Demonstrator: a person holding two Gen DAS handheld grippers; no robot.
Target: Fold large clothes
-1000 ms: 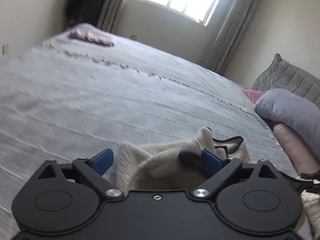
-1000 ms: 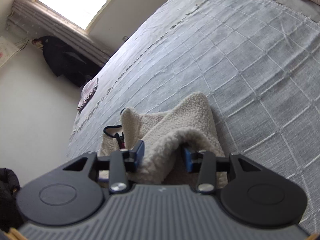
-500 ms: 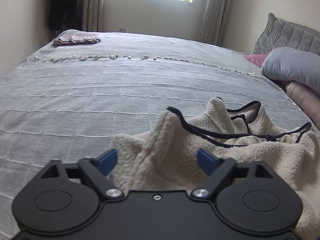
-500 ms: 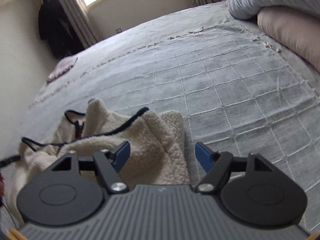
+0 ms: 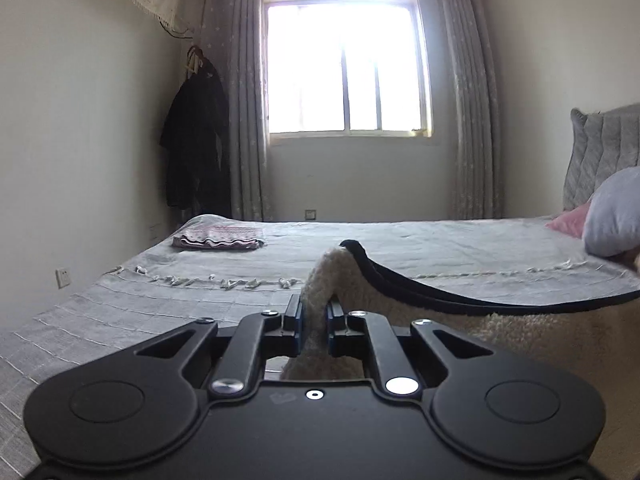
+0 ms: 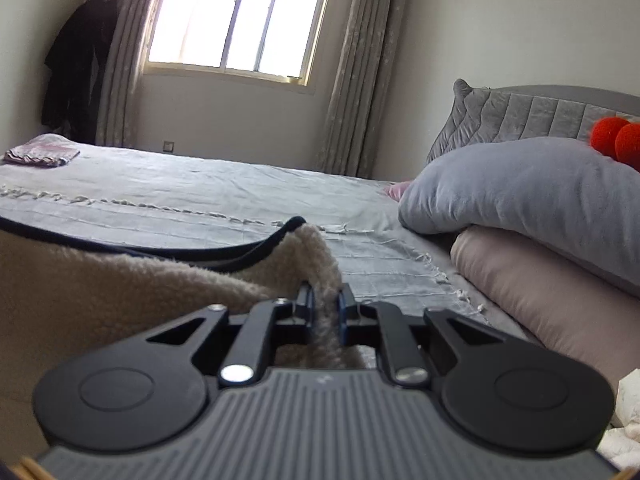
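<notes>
A cream fleece garment (image 5: 460,320) with dark navy trim hangs lifted above the grey bedspread (image 5: 440,248). My left gripper (image 5: 314,314) is shut on one corner of it. My right gripper (image 6: 324,304) is shut on the other corner, and the fleece (image 6: 120,280) stretches away to its left. The trimmed edge sags in a curve between the two grippers. The lower part of the garment is hidden behind the gripper bodies.
A folded pink cloth (image 5: 218,238) lies at the far left of the bed. A grey pillow (image 6: 520,188) and a pink one (image 6: 560,292) lie stacked at the right by the headboard (image 6: 528,114). A dark coat (image 5: 196,144) hangs beside the window.
Both grippers were open over the crumpled fleece half a second ago. Now both have shut on its corners and lifted it, spread between them; both views now look level across the room.
</notes>
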